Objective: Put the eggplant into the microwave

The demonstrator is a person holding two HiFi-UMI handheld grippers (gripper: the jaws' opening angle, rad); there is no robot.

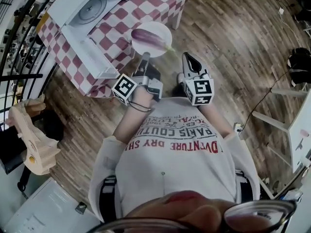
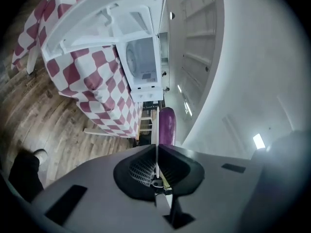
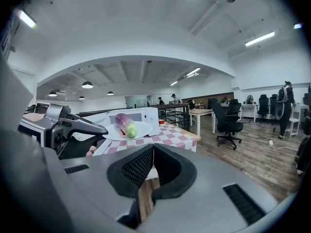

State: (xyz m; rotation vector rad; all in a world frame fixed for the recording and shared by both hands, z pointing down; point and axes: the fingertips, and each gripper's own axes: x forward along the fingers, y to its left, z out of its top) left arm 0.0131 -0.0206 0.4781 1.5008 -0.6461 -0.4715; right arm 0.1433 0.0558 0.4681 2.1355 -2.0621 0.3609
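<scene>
A purple eggplant point(image 1: 148, 37) with a green stem end lies on a white plate point(image 1: 163, 30). My left gripper point(image 1: 145, 57) is shut on the plate's near rim and holds it over the corner of the checkered table point(image 1: 155, 4). In the left gripper view the thin plate edge point(image 2: 155, 125) runs between the closed jaws of the left gripper point(image 2: 156, 149), with the eggplant point(image 2: 166, 125) just beyond. The white microwave point(image 1: 92, 8) stands on the table with its door point(image 1: 90, 57) swung open. My right gripper point(image 1: 190, 58) hangs beside the plate, shut and empty; its jaws point(image 3: 152, 147) meet in its own view.
A red-and-white cloth point(image 2: 92, 76) hangs down the table's sides. A wooden object point(image 1: 31, 140) stands on the floor at the left, and a white table frame point(image 1: 296, 125) at the right. An office chair point(image 3: 228, 120) and desks lie further off.
</scene>
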